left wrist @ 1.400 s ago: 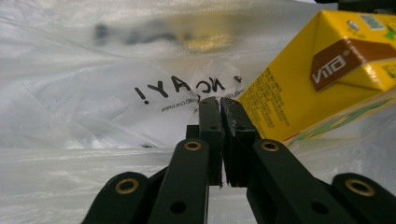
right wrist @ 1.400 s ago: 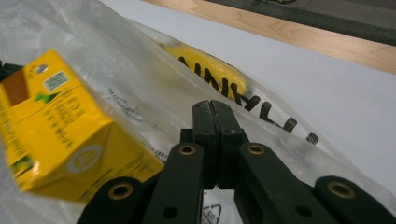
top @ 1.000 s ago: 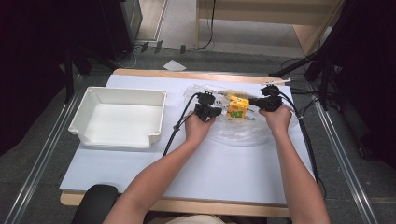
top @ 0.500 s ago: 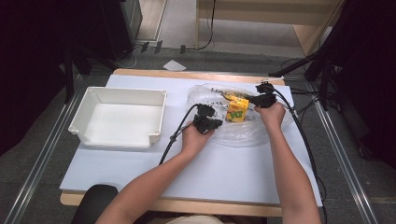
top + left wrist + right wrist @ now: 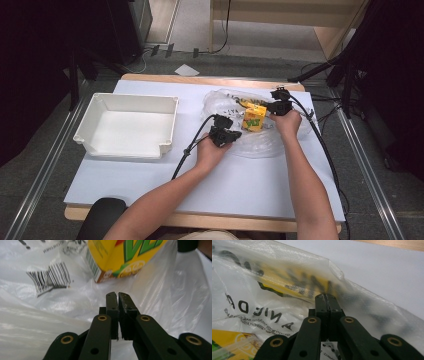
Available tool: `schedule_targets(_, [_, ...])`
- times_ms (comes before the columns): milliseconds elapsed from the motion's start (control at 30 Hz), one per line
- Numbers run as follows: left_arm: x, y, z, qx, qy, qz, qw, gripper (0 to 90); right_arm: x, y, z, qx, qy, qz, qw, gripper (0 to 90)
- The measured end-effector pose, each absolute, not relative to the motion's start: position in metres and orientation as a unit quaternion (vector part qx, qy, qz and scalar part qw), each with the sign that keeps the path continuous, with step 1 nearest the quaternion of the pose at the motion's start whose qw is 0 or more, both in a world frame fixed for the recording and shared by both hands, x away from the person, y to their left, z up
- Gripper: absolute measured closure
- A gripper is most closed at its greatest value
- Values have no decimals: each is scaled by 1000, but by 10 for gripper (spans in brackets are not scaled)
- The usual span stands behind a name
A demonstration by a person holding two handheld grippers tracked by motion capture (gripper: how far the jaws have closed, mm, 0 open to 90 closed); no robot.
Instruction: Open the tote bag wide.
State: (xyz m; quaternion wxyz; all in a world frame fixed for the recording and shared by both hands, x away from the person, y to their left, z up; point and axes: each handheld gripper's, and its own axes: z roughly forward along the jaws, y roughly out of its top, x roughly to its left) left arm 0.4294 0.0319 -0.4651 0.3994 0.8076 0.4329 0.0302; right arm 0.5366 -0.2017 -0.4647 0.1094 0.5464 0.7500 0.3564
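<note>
High view: bag [image 5: 260, 142] lies mid-table, yellow carton [image 5: 254, 119] inside. Thin, limp, slippery film is pinched at opposite edges by left gripper [image 5: 231, 135] and right gripper [image 5: 276, 107], jaws closed; rims judged best gripped, load light.

This looks like a lab or recording workroom. A white-topped table [image 5: 150, 200] with a wooden edge stands on grey carpet between metal floor rails [image 5: 372, 175]. Cables [image 5: 220, 30] trail past its far edge toward dark equipment [image 5: 120, 25] and plain wooden furniture [image 5: 280, 12].
</note>
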Motion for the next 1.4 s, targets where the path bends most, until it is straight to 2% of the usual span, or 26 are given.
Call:
schedule_targets(267, [429,18,-468,814,431,16,390,874,536,-199,-465,545,750,359,105,900])
schedule_targets(1000, [382,41,-477,831,391,-17,395,876,559,-191,-473,557,750,344,97,897])
schedule_targets(1400, [366,54,-477,838,375,-19,397,876,564,-193,-474,553,751,343,116,892])
